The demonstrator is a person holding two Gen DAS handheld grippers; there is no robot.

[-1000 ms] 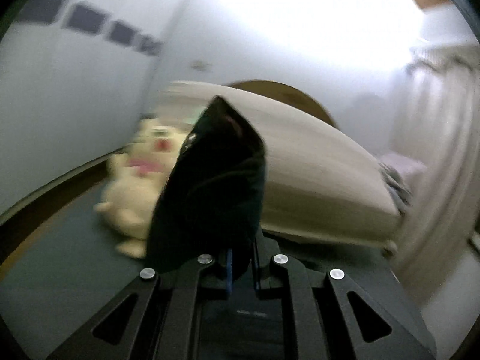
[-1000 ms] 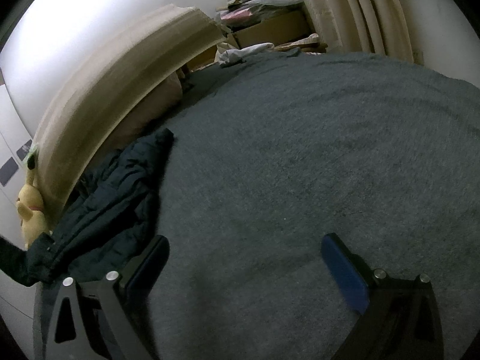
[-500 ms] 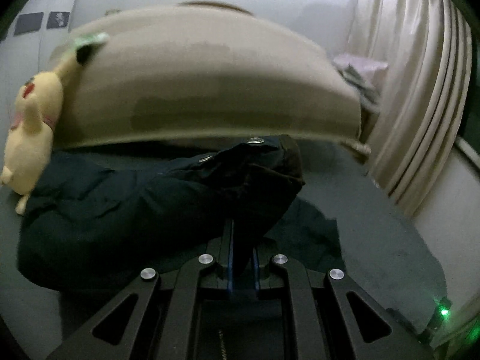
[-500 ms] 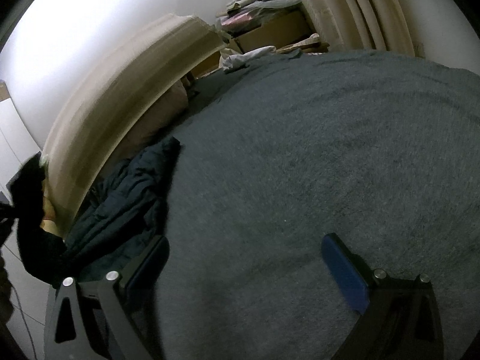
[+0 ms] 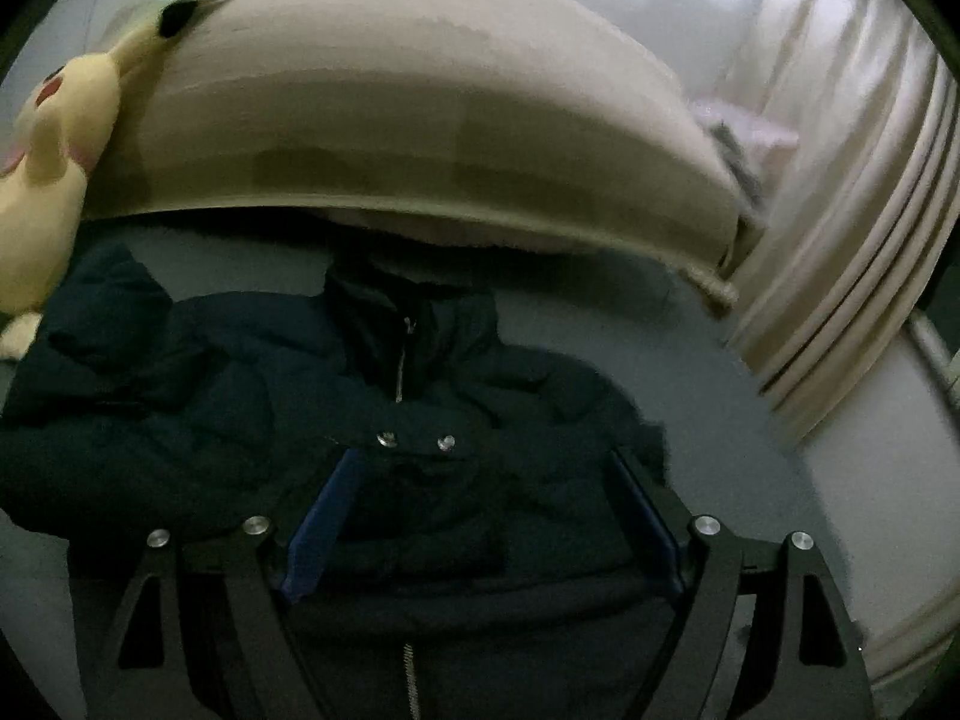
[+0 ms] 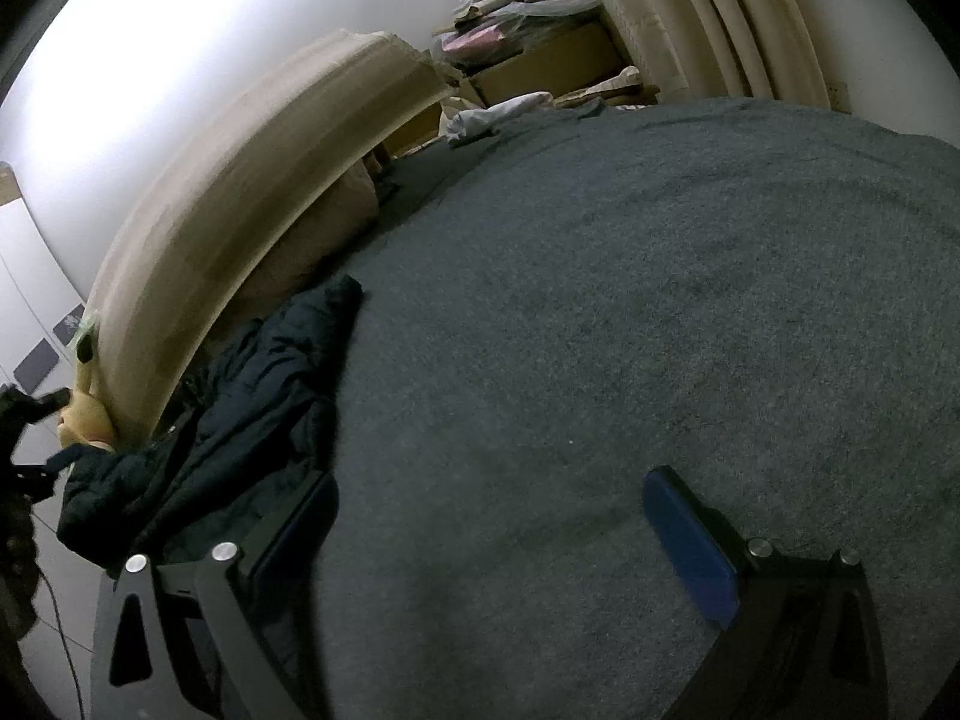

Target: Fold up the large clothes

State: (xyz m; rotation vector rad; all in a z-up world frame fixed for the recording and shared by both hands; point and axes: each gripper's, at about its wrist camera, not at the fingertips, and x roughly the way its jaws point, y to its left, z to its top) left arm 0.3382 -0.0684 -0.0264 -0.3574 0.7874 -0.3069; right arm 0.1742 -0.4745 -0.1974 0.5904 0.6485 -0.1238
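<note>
Moved: your left gripper, clamped on a fold of the jacket half a second ago, has just spread its jaws; the fold has dropped and the jacket now lies flat in front of you instead of hanging from the pads.
Left gripper: released, jaws wide. The jacket's front with two snaps lies between and under the fingers, but the pads do not press on it.
Right gripper: loose, jaws wide apart, nothing between them but bare blanket. It sits where it did a second ago.
Jacket: dark, puffy, spread on the grey blanket at the head of the bed, collar toward the headboard, zip running down the middle. One sleeve is bunched at your left beside the plush. In the right view it lies along the left edge, its end near the headboard, its lower part just beside your left finger.
Plush: yellow, leaning against the headboard's left end, touching the jacket's sleeve end or just beside it; you cannot tell which.
Containers: a cardboard box stands past the bed by the curtain, with papers and bags heaped on top. Whether anything is inside, you cannot tell.
Cloth: a pale rag lies at the blanket's far edge, near the box.
</note>
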